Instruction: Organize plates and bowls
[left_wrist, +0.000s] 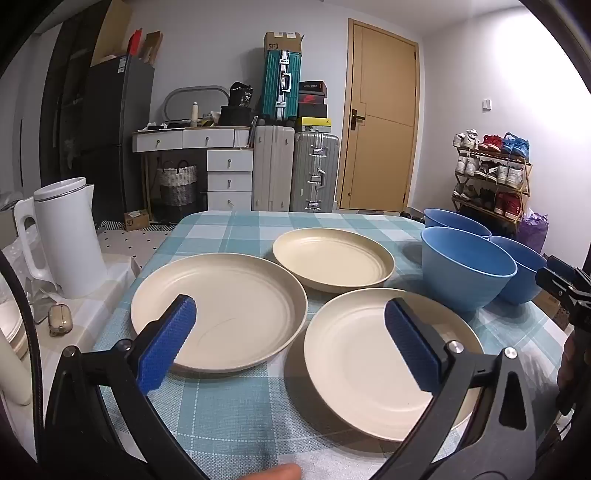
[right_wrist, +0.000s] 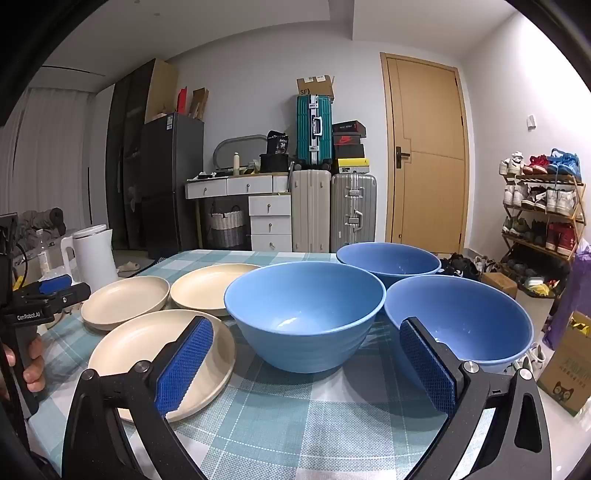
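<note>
Plates first: three cream plates sit separately on the checked counter (left_wrist: 229, 406), the left plate (left_wrist: 218, 310), the far plate (left_wrist: 332, 262) and the near plate (left_wrist: 369, 365), edges close but not stacked. Three blue bowls cluster to their right: the middle bowl (right_wrist: 304, 317), the far bowl (right_wrist: 388, 262) and the right bowl (right_wrist: 458, 321). My left gripper (left_wrist: 290, 343) hangs over the plates and my right gripper (right_wrist: 306, 365) faces the bowls, both sets of fingers spread wide and empty. I judge nothing is stacked yet. For a clean start I would pinch one plate by its raised rim, lift it level, and lower it centred onto its neighbour; likewise nest bowls straight down, avoiding the kettle (left_wrist: 70, 240) on the left.
</note>
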